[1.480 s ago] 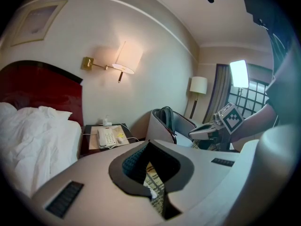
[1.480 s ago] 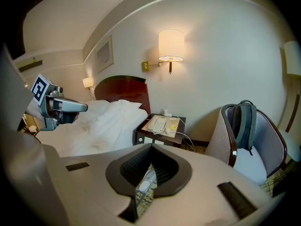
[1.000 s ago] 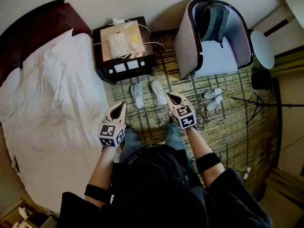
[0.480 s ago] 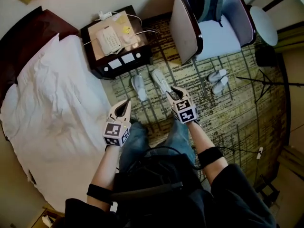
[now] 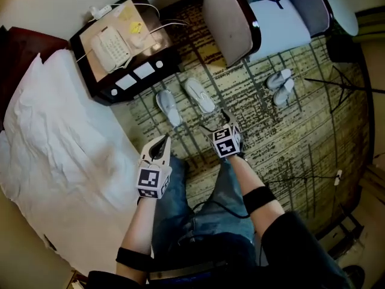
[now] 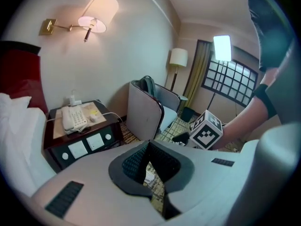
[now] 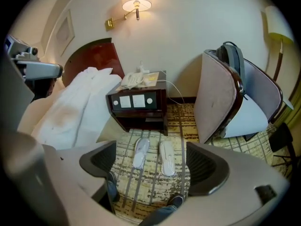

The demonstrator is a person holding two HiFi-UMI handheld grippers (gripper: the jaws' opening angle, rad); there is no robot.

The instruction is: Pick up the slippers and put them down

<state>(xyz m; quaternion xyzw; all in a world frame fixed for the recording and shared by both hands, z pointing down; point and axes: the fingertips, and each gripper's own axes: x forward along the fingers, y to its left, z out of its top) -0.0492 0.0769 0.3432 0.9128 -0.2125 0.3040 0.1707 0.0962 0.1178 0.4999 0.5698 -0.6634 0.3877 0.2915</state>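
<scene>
Right claw (image 7: 151, 166) has just been opening and its jaws are spread wide, nothing between them. Left claw (image 5: 163, 140) is pinched shut, empty too. Just past both, the white slippers (image 5: 199, 95) lie side by side on the patterned carpet (image 5: 271, 137), near the dark nightstand (image 5: 120, 53), with the bed (image 5: 54, 143) on the left.

In the head view the armchair (image 5: 231, 17) runs off the top edge and the bed (image 5: 54, 143), left of it, off the left edge, while in the left gripper view the closed left tongs (image 6: 148, 145) hide most carpet (image 6: 176, 128) before the armchair, baring only a pale scrap (image 6: 148, 177) too small to name.
</scene>
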